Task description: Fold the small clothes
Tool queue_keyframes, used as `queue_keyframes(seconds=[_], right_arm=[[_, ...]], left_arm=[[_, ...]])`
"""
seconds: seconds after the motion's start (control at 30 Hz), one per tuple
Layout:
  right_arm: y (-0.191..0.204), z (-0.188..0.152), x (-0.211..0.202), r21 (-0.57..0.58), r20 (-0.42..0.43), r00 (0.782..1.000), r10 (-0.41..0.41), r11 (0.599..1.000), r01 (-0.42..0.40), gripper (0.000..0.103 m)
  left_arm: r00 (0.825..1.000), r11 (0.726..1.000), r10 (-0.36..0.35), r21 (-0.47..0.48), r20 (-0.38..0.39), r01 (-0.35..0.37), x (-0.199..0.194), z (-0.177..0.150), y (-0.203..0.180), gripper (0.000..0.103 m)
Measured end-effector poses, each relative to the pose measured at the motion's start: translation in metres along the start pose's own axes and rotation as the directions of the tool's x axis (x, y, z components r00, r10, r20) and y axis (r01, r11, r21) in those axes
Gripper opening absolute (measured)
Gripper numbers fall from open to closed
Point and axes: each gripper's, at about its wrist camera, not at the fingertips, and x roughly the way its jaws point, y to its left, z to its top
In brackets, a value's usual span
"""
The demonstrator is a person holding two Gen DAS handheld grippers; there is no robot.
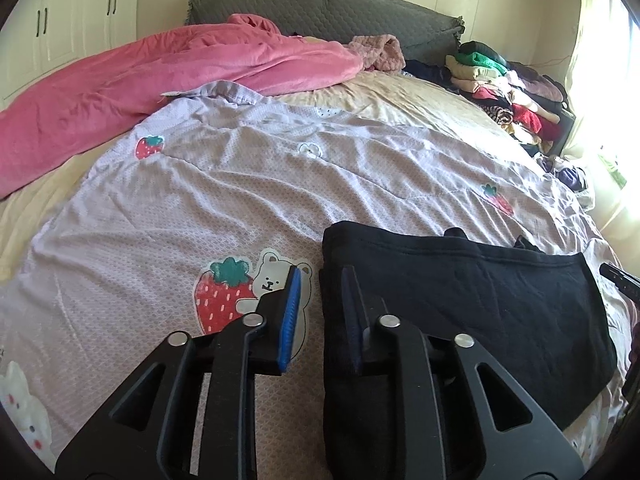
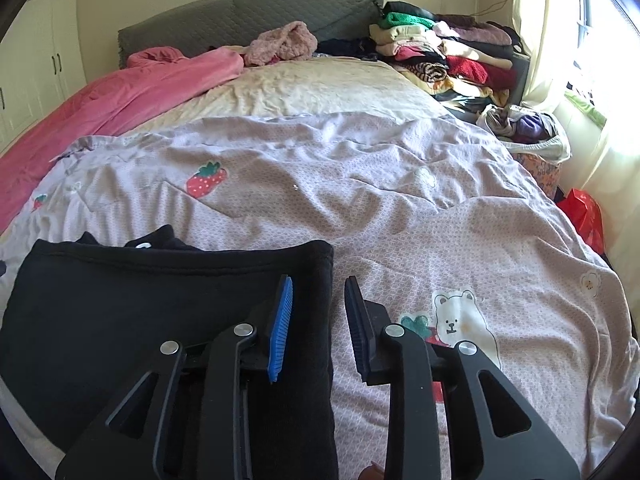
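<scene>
Left wrist view, catalogued from left to right for you. Item: pink blanket (image 1: 120, 92), bunched along the far left of the bed. Item: lilac quilt (image 1: 240, 184) printed with strawberries and bears, spread under everything. Item: your left gripper (image 1: 320, 312), jaws parted a little, nothing pinched; the left edge of the black garment (image 1: 460, 300) lies right at the gap, the right pad (image 1: 350, 320) over the cloth. Item: that black garment itself, folded into a flat rectangle on the quilt near you, its stitched hem running along the far side. Item: stacked folded clothes (image 1: 504, 88) at the far right by the headboard.

Right wrist view, same order. Item: the black garment at lower left, its right edge just under your right gripper (image 2: 318, 320). Item: that gripper, jaws spread apart, holding nothing; the blue pad (image 2: 280, 332) sits above the cloth, the other above bare quilt. Item: red bag (image 2: 584, 212) at the far right, off the bed.

Handling note: the garment looks soft, light and limp, knit-like, likely to sag and drag rather than hold shape. Take it by the two corners of a short edge, pinching all layers together, near the hem where the fabric is thicker.
</scene>
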Motion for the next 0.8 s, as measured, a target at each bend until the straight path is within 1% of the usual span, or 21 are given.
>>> queue_keyframes(seconds=[0.03,0.17,0.2,0.23,0.27,0.3,0.4,0.43,0.5,0.53,0.57,0.6,0.67,0.8], right_arm=[[0.001,-0.001,-0.002,-0.001,0.004,1.0,0.002,1.0,-0.002,0.031],[0.008,-0.005,-0.012,-0.017,0.016,0.999,0.028,0.999,-0.028,0.031],[0.011,-0.006,-0.015,-0.025,0.018,0.999,0.039,0.999,-0.039,0.032],[0.013,-0.007,-0.016,-0.031,0.02,0.999,0.043,0.999,-0.042,0.038],[0.016,-0.009,-0.018,-0.04,0.025,0.999,0.046,0.998,-0.045,0.041],[0.017,-0.01,-0.019,-0.047,0.024,0.998,0.051,0.998,-0.049,0.045],[0.02,-0.015,-0.019,-0.055,0.017,0.999,0.052,0.997,-0.051,0.045],[0.018,-0.018,-0.018,-0.047,0.01,0.999,0.051,0.998,-0.051,0.048],[0.014,-0.024,-0.017,-0.026,-0.003,0.999,0.053,0.998,-0.053,0.05],[0.011,-0.027,-0.017,-0.011,-0.011,0.998,0.056,0.998,-0.057,0.05],[0.009,-0.033,-0.019,0.007,-0.018,0.997,0.072,0.997,-0.072,0.05],[0.008,-0.039,-0.022,0.018,-0.017,0.996,0.091,0.996,-0.091,0.051],[0.008,-0.049,-0.027,0.022,-0.019,0.995,0.099,0.995,-0.098,0.054],[0.008,-0.065,-0.039,0.038,-0.012,0.992,0.123,0.992,-0.122,0.054]], left_arm=[[1.0,1.0,-0.001,-0.004,0.004,0.001,-0.002,0.0,0.0,0.021],[1.0,1.0,-0.013,-0.003,0.024,0.013,-0.012,0.003,-0.001,0.022],[0.999,1.0,-0.019,-0.002,0.027,0.019,-0.015,0.003,-0.002,0.025],[0.999,1.0,-0.025,-0.002,0.029,0.025,-0.017,0.003,-0.003,0.027],[0.999,1.0,-0.031,-0.001,0.03,0.031,-0.019,0.002,-0.005,0.032],[0.999,0.999,-0.044,0.001,0.023,0.044,-0.019,0.002,-0.007,0.034],[0.997,0.998,-0.068,-0.006,-0.022,0.068,-0.011,-0.003,-0.01,0.036],[0.997,0.998,-0.07,-0.011,-0.043,0.069,-0.007,-0.005,-0.009,0.037],[0.992,0.996,-0.08,-0.054,-0.1,0.074,0.004,-0.014,-0.004,0.037],[0.987,0.993,-0.098,-0.082,-0.124,0.088,0.007,-0.019,-0.002,0.037],[0.985,0.991,-0.109,-0.094,-0.135,0.097,0.008,-0.022,0.0,0.037],[0.983,0.99,-0.115,-0.097,-0.143,0.101,0.007,-0.027,0.0,0.037],[0.985,0.992,-0.107,-0.078,-0.135,0.097,-0.001,-0.032,-0.003,0.038],[0.985,0.992,-0.12,-0.045,-0.123,0.115,-0.017,-0.044,-0.011,0.047]])
